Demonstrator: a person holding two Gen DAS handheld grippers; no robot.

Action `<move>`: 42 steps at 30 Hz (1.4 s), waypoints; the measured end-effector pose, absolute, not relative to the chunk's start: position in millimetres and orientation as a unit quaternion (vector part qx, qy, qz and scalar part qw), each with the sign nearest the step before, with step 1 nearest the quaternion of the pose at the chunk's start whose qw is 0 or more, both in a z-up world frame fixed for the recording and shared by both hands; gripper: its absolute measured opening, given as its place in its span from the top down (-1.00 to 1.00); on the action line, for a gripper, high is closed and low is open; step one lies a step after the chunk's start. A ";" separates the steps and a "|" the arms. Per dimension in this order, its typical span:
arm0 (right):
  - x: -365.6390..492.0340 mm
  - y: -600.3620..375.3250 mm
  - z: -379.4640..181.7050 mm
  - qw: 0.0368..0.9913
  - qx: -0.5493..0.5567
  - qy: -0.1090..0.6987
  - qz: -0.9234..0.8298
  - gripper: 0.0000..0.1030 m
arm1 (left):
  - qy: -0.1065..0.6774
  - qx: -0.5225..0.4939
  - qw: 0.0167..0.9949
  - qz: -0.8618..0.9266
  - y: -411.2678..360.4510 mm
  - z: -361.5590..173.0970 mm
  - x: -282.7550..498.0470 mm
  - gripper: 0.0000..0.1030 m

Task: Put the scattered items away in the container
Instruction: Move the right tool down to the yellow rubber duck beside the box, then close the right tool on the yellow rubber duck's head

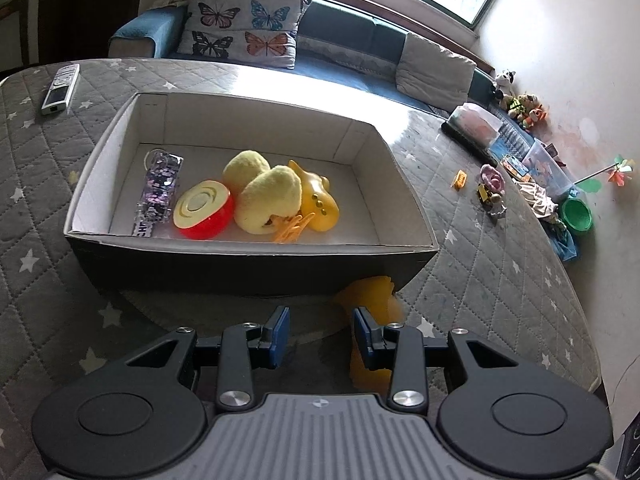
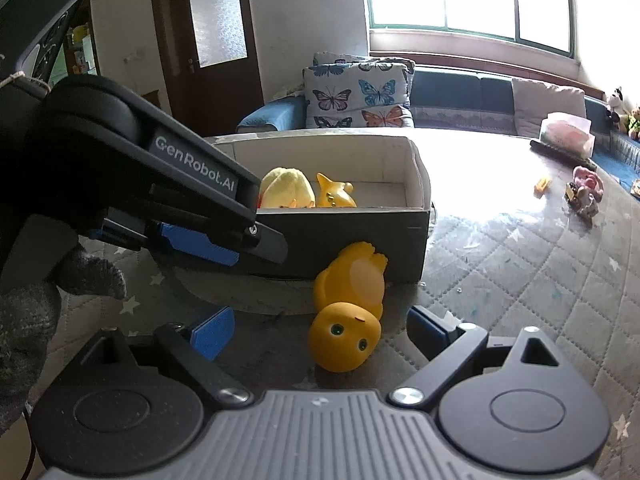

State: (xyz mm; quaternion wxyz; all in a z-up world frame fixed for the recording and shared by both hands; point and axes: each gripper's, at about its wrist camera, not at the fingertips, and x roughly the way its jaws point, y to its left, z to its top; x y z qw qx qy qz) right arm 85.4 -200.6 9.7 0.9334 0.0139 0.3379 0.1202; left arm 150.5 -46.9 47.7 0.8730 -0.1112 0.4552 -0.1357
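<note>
A dark cardboard box [image 1: 248, 268] [image 2: 360, 236] with a white inside stands on the quilted table. It holds a glitter case [image 1: 160, 188], a red and yellow half ball [image 1: 204, 210], a yellow plush [image 1: 260, 192] and a yellow rubber toy [image 1: 318, 204]. A yellow toy duck [image 2: 344, 312] lies on its side against the box's near wall. My right gripper [image 2: 320, 330] is open wide, with the duck's head between its fingers and untouched. My left gripper [image 1: 320, 320] [image 2: 256, 252] is open and empty, just left of the duck [image 1: 368, 292], whose body its right finger partly hides.
A remote control [image 1: 60, 90] lies at the table's far left. Small toys [image 1: 492, 190] and an orange piece [image 1: 459, 179] sit at the right, near plastic bins [image 1: 548, 164] and a green bowl [image 1: 576, 214]. A sofa with butterfly cushions [image 1: 244, 20] is behind. A gloved hand [image 2: 36, 304] holds the left gripper.
</note>
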 end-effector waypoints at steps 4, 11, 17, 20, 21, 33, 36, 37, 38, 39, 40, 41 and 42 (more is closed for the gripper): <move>88.1 -203.0 8.1 0.933 0.023 0.339 0.116 -0.83 | 0.457 -0.107 0.872 -0.136 -50.7 46.8 154.9 0.25; 95.7 -206.0 1.9 0.930 0.040 0.347 0.113 -0.76 | 0.465 -0.092 0.870 -0.134 -59.2 43.1 163.1 0.25; 101.1 -206.3 -2.2 0.927 0.049 0.353 0.113 -0.63 | 0.472 -0.082 0.866 -0.139 -67.4 39.2 169.5 0.25; 103.5 -206.1 -4.3 0.926 0.052 0.356 0.113 -0.54 | 0.475 -0.079 0.865 -0.141 -70.2 37.9 172.2 0.25; 104.6 -206.4 -5.3 0.926 0.055 0.357 0.113 -0.50 | 0.476 -0.080 0.864 -0.142 -71.1 37.7 173.1 0.25; 114.1 -208.2 -15.6 0.918 0.074 0.372 0.117 -0.04 | 0.485 -0.078 0.856 -0.159 -85.7 35.6 184.7 0.25; 115.3 -208.6 -16.5 0.918 0.071 0.372 0.115 0.07 | 0.487 -0.079 0.854 -0.162 -88.3 34.3 187.9 0.25; 115.3 -209.0 -16.5 0.918 0.070 0.372 0.115 0.11 | 0.488 -0.078 0.854 -0.162 -89.6 34.1 188.8 0.25; 115.3 -209.4 -16.4 0.918 0.070 0.371 0.116 0.12 | 0.489 -0.078 0.854 -0.162 -91.0 33.9 189.8 0.25; 115.3 -209.7 -16.4 0.919 0.070 0.371 0.117 0.12 | 0.490 -0.078 0.852 -0.164 -92.2 33.6 190.6 0.25; 115.3 -209.7 -16.4 0.919 0.070 0.371 0.117 0.13 | 0.492 -0.079 0.851 -0.166 -93.3 33.2 191.4 0.25; 115.3 -209.6 -16.4 0.919 0.070 0.371 0.118 0.13 | 0.493 -0.080 0.850 -0.169 -94.5 32.9 192.2 0.25; 115.3 -209.6 -16.5 0.919 0.070 0.370 0.118 0.13 | 0.495 -0.080 0.848 -0.171 -95.6 32.6 192.9 0.25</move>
